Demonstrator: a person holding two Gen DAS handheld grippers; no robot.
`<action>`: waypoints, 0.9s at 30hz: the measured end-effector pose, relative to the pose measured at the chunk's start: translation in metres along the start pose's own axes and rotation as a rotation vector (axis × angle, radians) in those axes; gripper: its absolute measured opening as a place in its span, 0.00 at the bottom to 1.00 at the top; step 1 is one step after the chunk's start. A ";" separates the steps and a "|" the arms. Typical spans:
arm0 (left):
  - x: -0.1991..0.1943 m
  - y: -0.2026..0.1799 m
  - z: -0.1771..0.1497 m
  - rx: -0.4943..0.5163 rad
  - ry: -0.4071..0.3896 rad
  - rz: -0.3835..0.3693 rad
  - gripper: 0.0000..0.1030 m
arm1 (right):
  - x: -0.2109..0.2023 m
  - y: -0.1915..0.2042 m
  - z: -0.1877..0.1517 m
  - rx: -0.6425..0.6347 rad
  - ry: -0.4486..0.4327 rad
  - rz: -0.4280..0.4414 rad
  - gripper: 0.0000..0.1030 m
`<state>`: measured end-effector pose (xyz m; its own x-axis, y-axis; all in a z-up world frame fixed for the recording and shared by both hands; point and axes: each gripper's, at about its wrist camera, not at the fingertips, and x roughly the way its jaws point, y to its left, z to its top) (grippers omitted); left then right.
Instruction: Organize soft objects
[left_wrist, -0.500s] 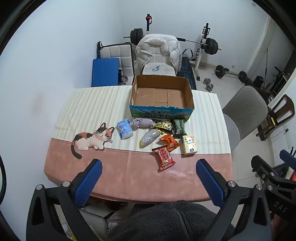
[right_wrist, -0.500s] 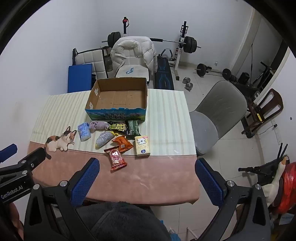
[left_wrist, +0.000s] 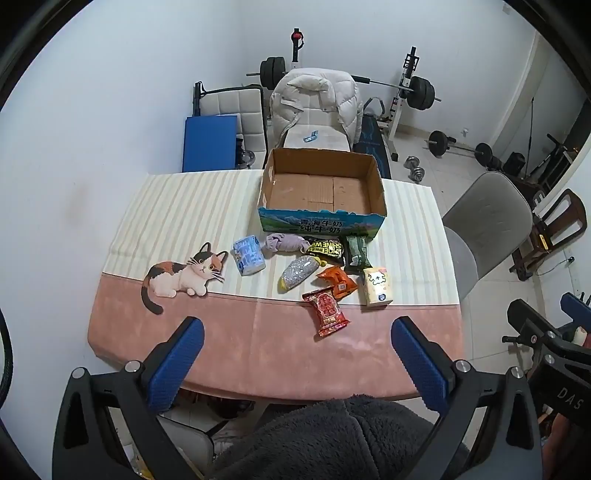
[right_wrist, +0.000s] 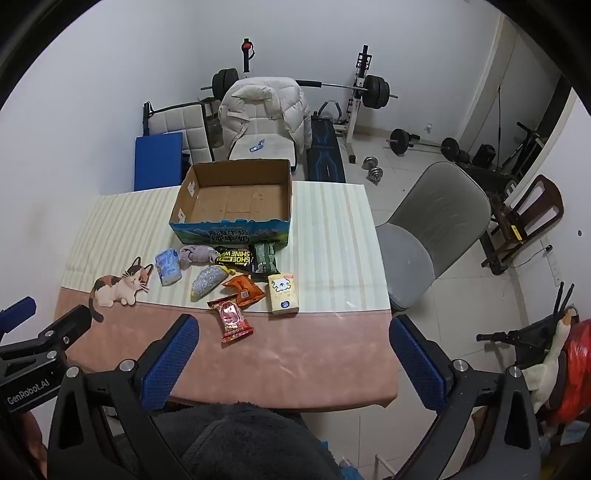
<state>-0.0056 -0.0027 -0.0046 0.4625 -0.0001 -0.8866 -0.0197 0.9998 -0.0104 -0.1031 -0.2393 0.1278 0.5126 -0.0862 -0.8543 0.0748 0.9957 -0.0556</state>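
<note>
Both grippers: L (left_wrist: 297, 341) | R (right_wrist: 293, 339); fingers wide apart; holding nothing

Black snack pack (left_wrist: 324, 248) partly under box (left_wrist: 321, 222) — label upside-down, unreadable.

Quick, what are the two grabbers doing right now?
Left gripper: open, holding nothing.
Right gripper: open, holding nothing.

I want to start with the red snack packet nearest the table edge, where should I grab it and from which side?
Grip the red snack packet across its puffed middle, coming from above with the open right gripper, fingers on its two long sides. It lies flat and alone on the pink cloth, clear of the orange packet, and its crimped ends are thin.
</note>
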 end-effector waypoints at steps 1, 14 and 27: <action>-0.003 0.003 -0.004 -0.004 -0.002 -0.004 1.00 | -0.001 -0.003 0.000 -0.002 -0.003 0.003 1.00; -0.003 0.002 -0.005 -0.006 -0.001 -0.007 1.00 | -0.001 -0.003 0.000 0.000 -0.009 0.005 1.00; 0.010 0.003 0.006 -0.008 0.005 -0.017 1.00 | 0.004 0.005 0.019 -0.034 -0.027 -0.020 1.00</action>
<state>0.0044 0.0002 -0.0112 0.4583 -0.0168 -0.8886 -0.0190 0.9994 -0.0287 -0.0841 -0.2359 0.1336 0.5343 -0.1062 -0.8386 0.0557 0.9943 -0.0903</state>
